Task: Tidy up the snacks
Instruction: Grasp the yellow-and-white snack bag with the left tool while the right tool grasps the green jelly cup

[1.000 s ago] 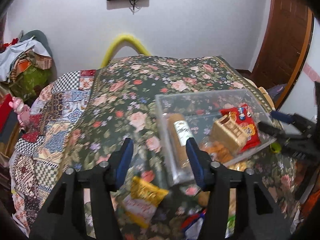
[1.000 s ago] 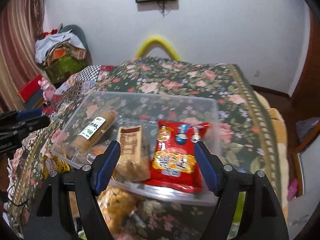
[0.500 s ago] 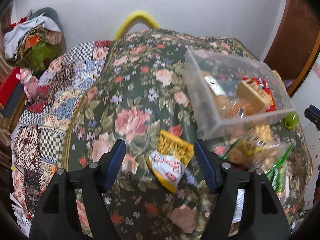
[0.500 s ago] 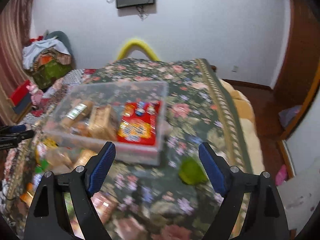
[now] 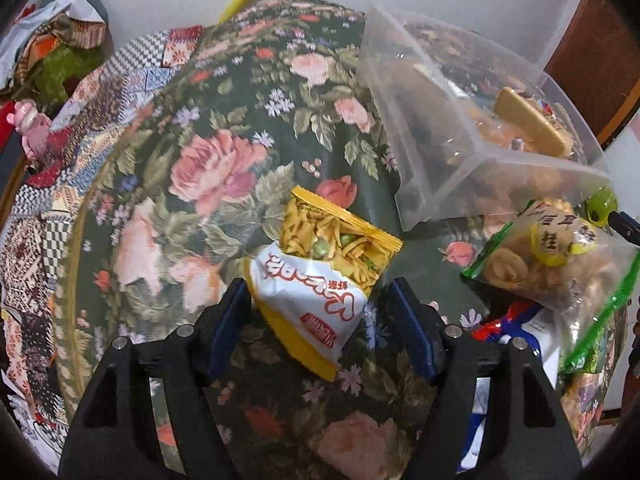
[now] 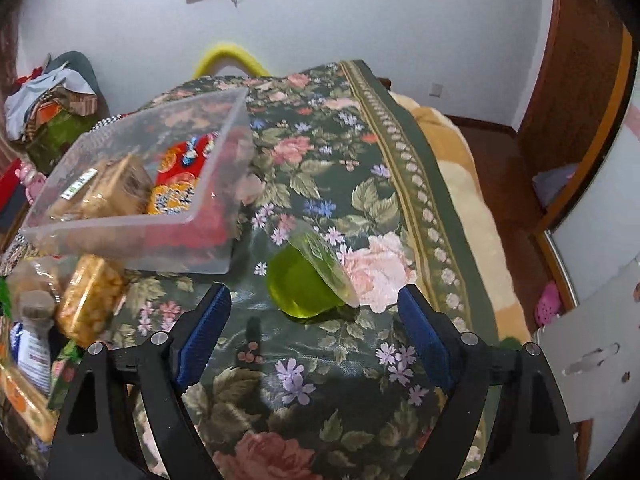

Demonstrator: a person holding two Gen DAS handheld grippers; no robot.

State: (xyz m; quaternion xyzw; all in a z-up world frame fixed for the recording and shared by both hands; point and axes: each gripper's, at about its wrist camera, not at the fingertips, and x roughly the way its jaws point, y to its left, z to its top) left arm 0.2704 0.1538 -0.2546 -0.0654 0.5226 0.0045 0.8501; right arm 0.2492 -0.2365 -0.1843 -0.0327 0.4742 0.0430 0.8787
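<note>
My left gripper (image 5: pixel 320 320) is open, its jaws on either side of a yellow and white snack bag (image 5: pixel 320 276) that lies on the floral cloth. A clear plastic bin (image 5: pixel 472 152) with several snacks stands beyond it to the right. My right gripper (image 6: pixel 314 328) is open just short of a green jelly cup (image 6: pixel 304 286) on the cloth. The bin (image 6: pixel 120 220) is to its left in the right wrist view, with a red packet (image 6: pixel 176 184) and a brown packet (image 6: pixel 116 184) inside.
A clear bag of pastries (image 5: pixel 548 256) and other packets lie right of the left gripper. More snacks (image 6: pixel 88 296) are piled in front of the bin. The cloth's edge (image 6: pixel 412 168) drops off to the right, with a wooden door (image 6: pixel 576 60) beyond.
Both grippers moved down and forward. The left one has closed in around the yellow snack bag. The right one has swung right, away from the bin and up to the green jelly cup.
</note>
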